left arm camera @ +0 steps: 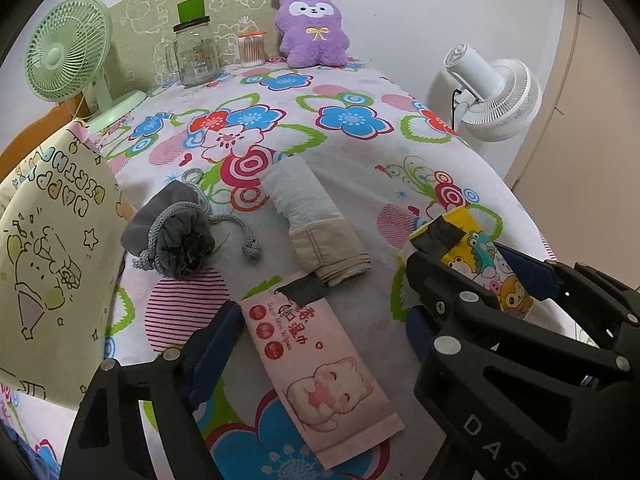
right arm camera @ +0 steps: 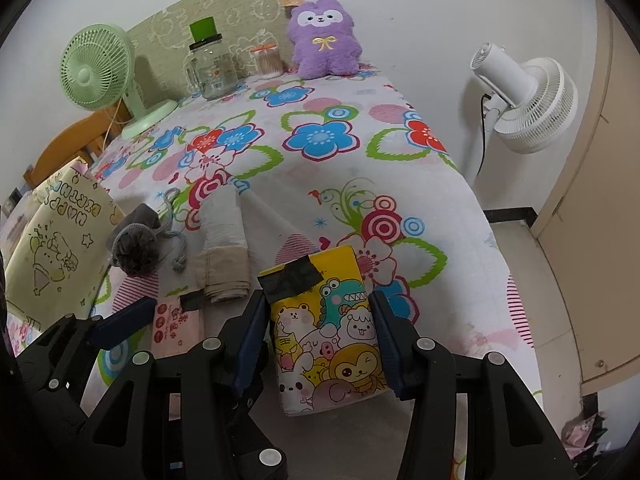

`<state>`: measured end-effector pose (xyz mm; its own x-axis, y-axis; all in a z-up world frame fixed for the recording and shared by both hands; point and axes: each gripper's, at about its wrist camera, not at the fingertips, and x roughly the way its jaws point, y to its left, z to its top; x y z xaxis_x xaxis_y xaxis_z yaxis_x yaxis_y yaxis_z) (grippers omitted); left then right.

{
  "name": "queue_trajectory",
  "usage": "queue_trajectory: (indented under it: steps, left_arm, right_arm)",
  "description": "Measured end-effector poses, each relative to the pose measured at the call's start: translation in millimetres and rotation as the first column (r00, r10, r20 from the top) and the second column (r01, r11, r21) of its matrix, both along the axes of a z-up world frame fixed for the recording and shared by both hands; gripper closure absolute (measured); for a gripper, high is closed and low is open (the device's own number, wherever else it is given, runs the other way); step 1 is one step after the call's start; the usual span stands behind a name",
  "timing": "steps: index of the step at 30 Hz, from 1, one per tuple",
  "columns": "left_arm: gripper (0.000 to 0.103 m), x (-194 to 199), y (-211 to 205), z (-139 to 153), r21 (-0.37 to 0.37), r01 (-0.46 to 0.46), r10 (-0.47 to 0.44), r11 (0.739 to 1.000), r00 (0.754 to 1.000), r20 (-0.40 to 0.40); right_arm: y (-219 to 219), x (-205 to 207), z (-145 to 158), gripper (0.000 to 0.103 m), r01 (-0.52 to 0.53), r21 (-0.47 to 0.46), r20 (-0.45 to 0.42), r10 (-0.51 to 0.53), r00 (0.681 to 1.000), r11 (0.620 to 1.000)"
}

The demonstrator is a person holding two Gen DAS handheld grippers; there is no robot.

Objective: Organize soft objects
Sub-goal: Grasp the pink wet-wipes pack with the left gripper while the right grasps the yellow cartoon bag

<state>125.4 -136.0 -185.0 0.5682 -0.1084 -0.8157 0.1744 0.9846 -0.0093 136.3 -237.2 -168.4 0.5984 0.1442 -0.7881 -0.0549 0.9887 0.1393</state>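
A pink wet-wipes pack point(left arm camera: 316, 364) with a cat print and black tape lies flat on the flowered cloth. My left gripper point(left arm camera: 316, 336) straddles it, open: the left pad sits close to the pack's edge and the right pad stands clear of it. My right gripper point(right arm camera: 318, 328) is shut on a yellow cartoon tissue pack point(right arm camera: 324, 332), with its pads on both long sides. That pack point(left arm camera: 476, 256) also shows at the right of the left wrist view. A grey drawstring pouch point(left arm camera: 176, 236) and a rolled white-and-beige cloth point(left arm camera: 316, 220) lie just beyond.
A purple plush toy point(left arm camera: 312, 28), a glass jar point(left arm camera: 196, 52) and a cotton-swab tub point(left arm camera: 252, 50) stand at the table's far end. There is a green fan point(left arm camera: 68, 48) at the far left and a white fan point(left arm camera: 496, 96) off the right edge. A yellow birthday bag point(left arm camera: 52, 240) stands at the left.
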Motion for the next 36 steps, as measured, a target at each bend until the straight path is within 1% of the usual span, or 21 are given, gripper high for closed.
queue_trajectory:
  steps: [10,12,15,17,19,20,28,36]
  left_arm:
    - [0.018,-11,13,0,0.004,-0.021,0.021,1.0,1.0,-0.005]
    - [0.021,-14,16,0,0.003,-0.025,0.025,1.0,1.0,-0.003]
    - [0.033,-16,20,2,0.0,-0.034,0.034,0.999,0.999,0.004]
    - [0.05,-16,22,3,-0.005,-0.033,0.033,0.999,0.999,0.011]
    - [0.059,-17,24,4,-0.008,-0.031,0.031,0.999,0.999,0.013]
    - [0.062,-17,25,4,-0.009,-0.031,0.031,0.999,0.999,0.012]
    - [0.063,-21,34,7,-0.011,-0.038,0.038,0.999,0.999,0.005]
    - [0.063,-27,44,19,-0.007,-0.05,0.05,0.999,0.998,0.036]
  right_arm:
    - [14,-12,2,0.049,-0.018,-0.013,0.001,0.018,1.0,1.0]
    - [17,-14,3,0.049,-0.021,-0.016,0.002,0.021,1.0,1.0]
    - [21,-17,5,0.049,-0.025,-0.014,0.005,0.025,1.0,1.0]
    - [23,-19,6,0.049,-0.027,-0.01,0.009,0.027,1.0,1.0]
    - [25,-20,7,0.048,-0.027,-0.008,0.009,0.027,1.0,1.0]
    - [26,-21,8,0.048,-0.028,-0.008,0.01,0.028,1.0,1.0]
    - [36,-24,13,0.048,-0.034,-0.018,0.014,0.034,0.999,0.999]
    - [46,-28,26,0.048,-0.042,-0.022,0.04,0.043,0.998,0.999]
